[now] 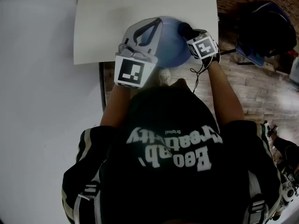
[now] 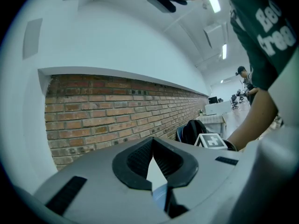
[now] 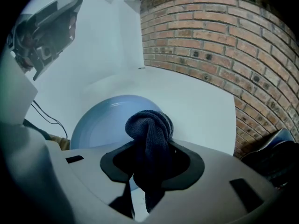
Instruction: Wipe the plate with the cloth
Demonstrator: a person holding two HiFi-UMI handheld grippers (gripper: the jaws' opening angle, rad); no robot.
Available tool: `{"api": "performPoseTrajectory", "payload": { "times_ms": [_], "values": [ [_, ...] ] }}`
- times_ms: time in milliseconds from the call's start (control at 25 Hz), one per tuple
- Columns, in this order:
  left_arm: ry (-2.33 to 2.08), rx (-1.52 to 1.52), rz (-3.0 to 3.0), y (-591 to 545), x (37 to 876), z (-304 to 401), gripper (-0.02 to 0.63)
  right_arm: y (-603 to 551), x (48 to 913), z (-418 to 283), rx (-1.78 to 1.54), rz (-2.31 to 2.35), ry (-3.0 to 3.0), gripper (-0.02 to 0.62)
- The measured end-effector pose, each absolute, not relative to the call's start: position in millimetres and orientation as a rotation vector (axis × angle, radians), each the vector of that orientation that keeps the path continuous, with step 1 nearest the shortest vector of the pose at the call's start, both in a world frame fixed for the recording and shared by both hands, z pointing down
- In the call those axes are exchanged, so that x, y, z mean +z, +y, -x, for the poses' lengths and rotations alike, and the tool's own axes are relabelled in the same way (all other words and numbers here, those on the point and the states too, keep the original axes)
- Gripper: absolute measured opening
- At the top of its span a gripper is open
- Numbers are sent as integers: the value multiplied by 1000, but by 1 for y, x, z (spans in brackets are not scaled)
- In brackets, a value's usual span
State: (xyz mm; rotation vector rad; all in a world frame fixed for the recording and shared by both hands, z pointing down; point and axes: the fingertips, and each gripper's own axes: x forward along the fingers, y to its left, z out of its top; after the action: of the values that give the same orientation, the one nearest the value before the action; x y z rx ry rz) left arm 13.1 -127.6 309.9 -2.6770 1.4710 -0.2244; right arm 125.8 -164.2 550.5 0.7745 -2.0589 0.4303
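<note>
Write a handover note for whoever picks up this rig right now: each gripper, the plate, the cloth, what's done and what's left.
Left gripper: jaws nearly together, seemingly pinching the rim of the blue plate; a blue sliver shows between them.
Right gripper: jaws shut on the bunched dark cloth.
Things: the plate is over the white table; I cannot tell whether it lies flat or is lifted. The cloth wad is at the plate's right edge.
Done: both things are in hand.
Left: wipe across the plate's face. No wiped area can be made out, so treat the wiping as open.
</note>
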Motion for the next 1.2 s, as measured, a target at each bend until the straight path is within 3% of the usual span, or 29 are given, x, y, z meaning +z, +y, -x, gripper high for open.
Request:
{"api": "performPoseTrajectory", "payload": {
  "times_ms": [1200],
  "values": [
    [1303,-234,2739,-120,312,-32,3,-55,551,-154,457,-754,-2012,129]
  ]
}}
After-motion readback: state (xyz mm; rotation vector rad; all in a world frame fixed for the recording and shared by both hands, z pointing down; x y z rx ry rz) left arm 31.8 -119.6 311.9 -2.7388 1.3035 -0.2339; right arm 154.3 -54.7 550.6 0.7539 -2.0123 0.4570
